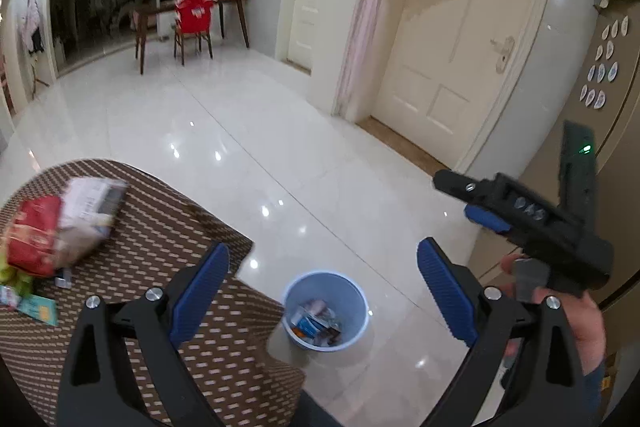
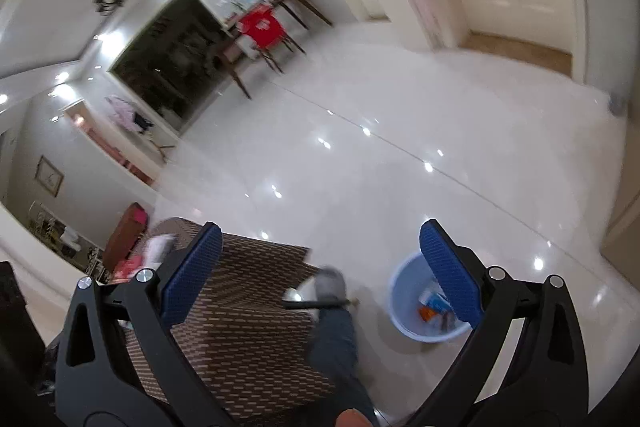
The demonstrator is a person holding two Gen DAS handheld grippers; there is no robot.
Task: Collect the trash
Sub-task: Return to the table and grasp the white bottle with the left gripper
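A light blue waste bin [image 1: 325, 311] stands on the white floor beside the table and holds several wrappers and packets. My left gripper [image 1: 320, 287] is open and empty, high above the bin. On the brown patterned tablecloth [image 1: 168, 251], at the left, lie a red packet [image 1: 34, 235] and a white-grey packet [image 1: 92, 207], blurred. My right gripper [image 2: 320, 267] is open and empty, above the table edge; it also shows in the left wrist view [image 1: 476, 201] at the right. The bin [image 2: 404, 303] shows in the right wrist view, partly behind my right finger.
A person's leg in jeans and grey shoe [image 2: 332, 315] stands between table and bin. Small green and teal wrappers [image 1: 24, 297] lie at the table's left edge. A cream door [image 1: 452, 59] and a beige cabinet [image 1: 592, 131] stand right. A far desk with a red chair [image 1: 192, 23].
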